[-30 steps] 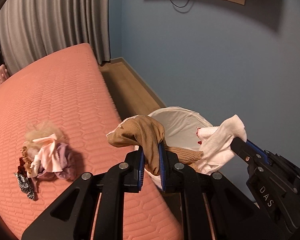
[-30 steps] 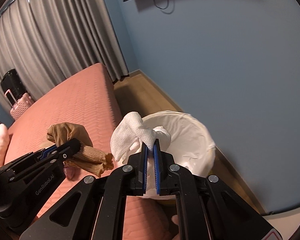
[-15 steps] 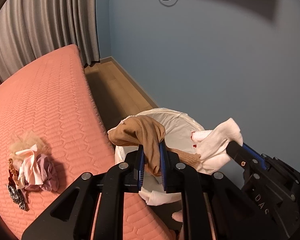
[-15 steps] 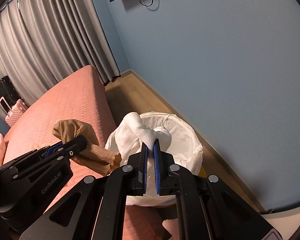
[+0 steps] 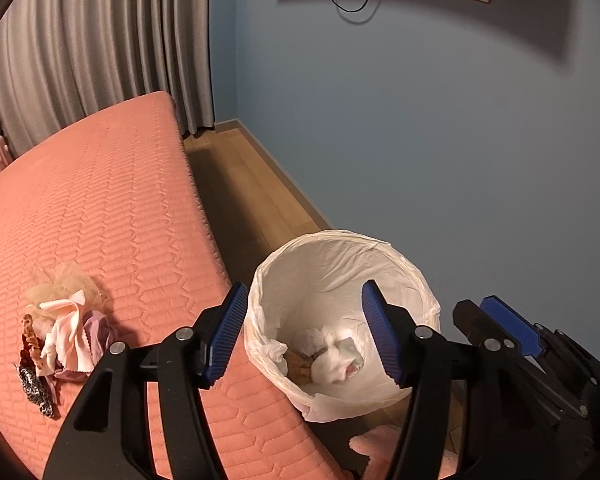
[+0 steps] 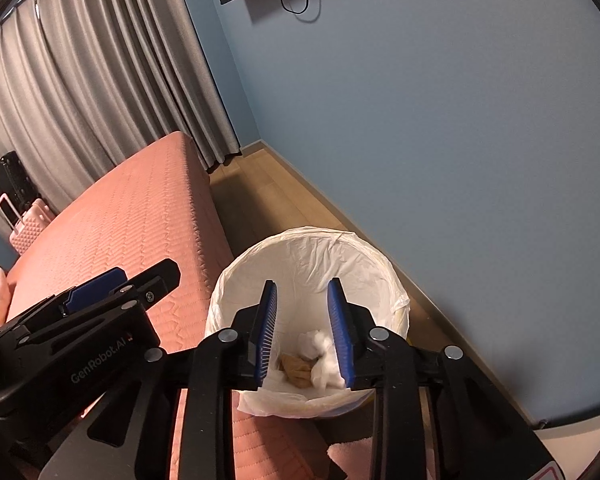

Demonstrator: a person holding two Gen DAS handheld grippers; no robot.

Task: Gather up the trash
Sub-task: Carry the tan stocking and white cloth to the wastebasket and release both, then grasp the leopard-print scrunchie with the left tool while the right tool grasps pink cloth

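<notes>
Left black two-finger gripper with ribbed blue pads [image 5: 302, 334]: pointing steeply downward over the bin mouth, its jaws opening wide, nothing lying between the pads. In the right wrist view its arm is reaching in from 9 o'clock beside the bin [image 6: 100, 300].

Right black two-finger gripper with ribbed blue pads [image 6: 302, 334]: also tilting downward above the bin, its jaws opening more narrowly, nothing being gripped between them. In the left wrist view it is showing at 4 o'clock, just beside the bin rim [image 5: 500, 320].

Round waste bin lined with a crinkled white plastic bag [image 5: 380, 248]: standing on the floor, pressing against the bed edge, near the wall. Nothing is blocking its opening.

Task items, both lying at the bottom of the bin: a crumpled tan knitted sock [image 5: 298, 366] sitting at the 8 o'clock side of the bin floor, and a wadded white cloth [image 5: 338, 360] resting against it toward 5 o'clock. The same pair is appearing between the right pads in the right wrist view, sock [image 6: 296, 370] and cloth [image 6: 320, 354].

Salmon-pink quilted mattress [image 5: 100, 208]: filling the 9 o'clock half of the left view, its surface stitched in a long hexagon pattern.

Heap of mixed fabric scraps, pink, lilac, beige mesh and black-and-white print [image 5: 60, 328]: lying on the mattress at 8 o'clock, well apart from the bin.

Surroundings: pleated grey curtains [image 5: 100, 48] hanging at 11 o'clock, smooth blue wall [image 5: 440, 120], wood-plank floor strip [image 5: 248, 192], pink ridged hard-shell suitcase [image 6: 26, 224] standing beyond the bed.
</notes>
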